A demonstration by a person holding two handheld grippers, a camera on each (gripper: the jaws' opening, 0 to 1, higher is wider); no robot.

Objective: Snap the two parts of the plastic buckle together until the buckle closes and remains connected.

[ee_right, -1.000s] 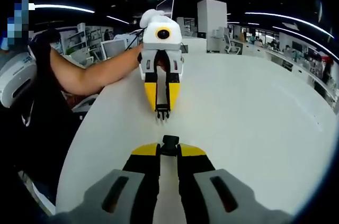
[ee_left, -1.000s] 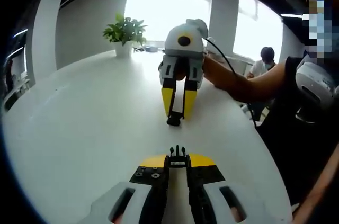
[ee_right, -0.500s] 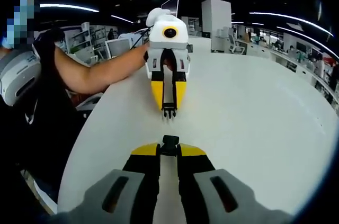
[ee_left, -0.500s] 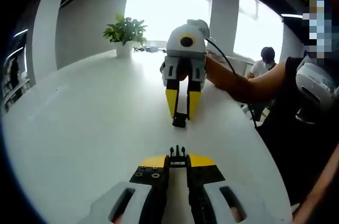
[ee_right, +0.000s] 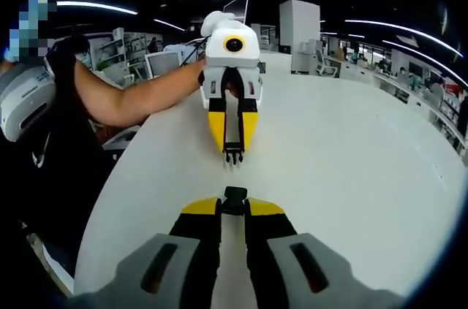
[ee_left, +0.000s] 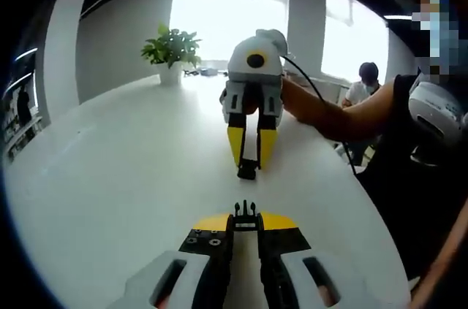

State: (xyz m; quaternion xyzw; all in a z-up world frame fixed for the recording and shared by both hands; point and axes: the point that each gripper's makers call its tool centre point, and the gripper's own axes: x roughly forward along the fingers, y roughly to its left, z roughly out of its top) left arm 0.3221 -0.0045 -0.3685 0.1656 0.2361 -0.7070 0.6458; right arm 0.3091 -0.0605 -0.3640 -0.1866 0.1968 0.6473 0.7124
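Closer now, two tools [ee_left: 245, 215] [ee_right: 234, 199], each clamping one buckle half [ee_left: 246, 213] [ee_right: 234, 194].

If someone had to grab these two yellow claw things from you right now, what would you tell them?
Left gripper: shut on the pronged buckle half, prongs pointing forward.
Right gripper: shut on the socket buckle half.
Both are held over the white table, facing each other tip to tip, with a gap between the two halves.
Done: both halves are gripped and roughly lined up.
Left: bring them together, push the prongs into the socket until it clicks, and check that it holds.
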